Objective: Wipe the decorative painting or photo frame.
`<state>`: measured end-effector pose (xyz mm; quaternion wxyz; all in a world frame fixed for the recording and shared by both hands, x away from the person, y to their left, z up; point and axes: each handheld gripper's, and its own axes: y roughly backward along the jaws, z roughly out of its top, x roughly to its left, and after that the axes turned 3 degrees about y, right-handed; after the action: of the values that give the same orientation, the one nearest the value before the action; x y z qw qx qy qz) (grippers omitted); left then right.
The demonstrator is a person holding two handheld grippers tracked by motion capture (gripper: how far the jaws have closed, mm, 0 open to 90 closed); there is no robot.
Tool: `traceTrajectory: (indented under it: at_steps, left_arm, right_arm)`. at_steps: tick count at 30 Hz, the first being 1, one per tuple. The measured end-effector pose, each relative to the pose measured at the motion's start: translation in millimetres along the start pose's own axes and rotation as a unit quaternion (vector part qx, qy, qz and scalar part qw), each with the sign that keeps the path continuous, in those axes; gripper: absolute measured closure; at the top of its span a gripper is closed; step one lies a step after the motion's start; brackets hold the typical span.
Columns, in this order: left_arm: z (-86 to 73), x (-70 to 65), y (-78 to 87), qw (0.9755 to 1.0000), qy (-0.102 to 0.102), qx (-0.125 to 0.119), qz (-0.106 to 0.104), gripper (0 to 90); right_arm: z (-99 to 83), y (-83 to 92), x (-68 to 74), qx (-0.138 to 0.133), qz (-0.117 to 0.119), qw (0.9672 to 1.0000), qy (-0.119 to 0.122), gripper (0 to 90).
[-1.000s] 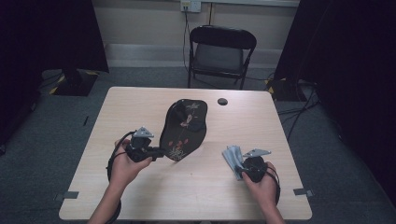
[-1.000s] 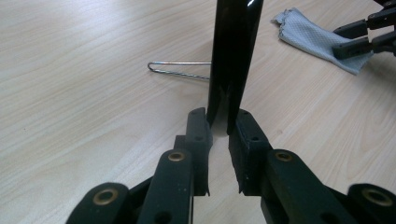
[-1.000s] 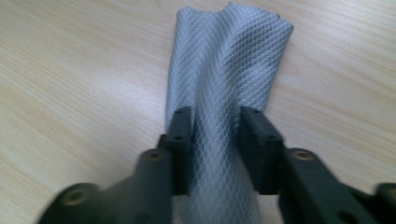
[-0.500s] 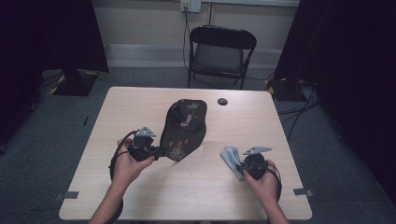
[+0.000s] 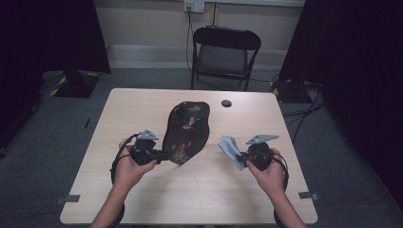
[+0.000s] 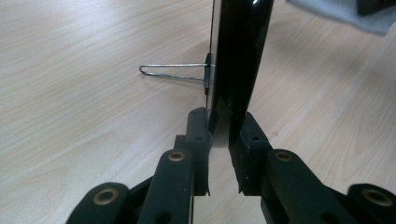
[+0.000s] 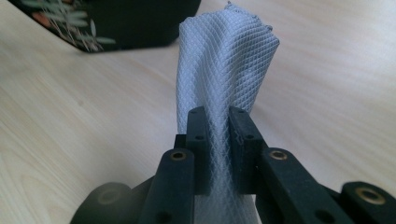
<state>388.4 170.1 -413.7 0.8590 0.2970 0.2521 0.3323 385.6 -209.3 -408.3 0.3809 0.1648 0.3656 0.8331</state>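
Since the earlier frame we lift our right tongs (image 5: 243,159), pinching the grey waffle-weave cloth (image 7: 224,60); left tongs (image 5: 159,154) clamp the black flowered lacquer plaque (image 5: 186,130).

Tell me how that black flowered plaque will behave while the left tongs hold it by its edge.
The plaque looks stiff: clamped at one edge by the left tongs, it stands without sagging. Its glossy face may be slippery, so it could pivot in the grip. It probably tips easily if released, being thin, with just a wire stand behind it.
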Motion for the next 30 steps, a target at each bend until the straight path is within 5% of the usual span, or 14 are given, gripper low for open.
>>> traceTrajectory:
  at_steps: [14, 23, 30]
  left_arm:
    - [1.2, -0.9, 0.7, 1.0, 0.005, 0.007, 0.003, 78.4]
    - [1.4, -0.3, 1.0, 1.0, 0.001, 0.009, 0.003, 78.6]
    - [1.4, -0.4, 1.8, 0.9999, -0.002, 0.013, 0.0, 78.6]
  right_arm:
    - [69.3, 38.2, 0.9, -0.069, -0.002, 0.9972, 0.03, 80.3]
    - [111.4, 32.3, 21.5, -0.112, 0.003, 0.9917, 0.063, 80.2]
    - [109.8, 11.6, 29.5, -0.099, 0.013, 0.9929, 0.065, 80.2]
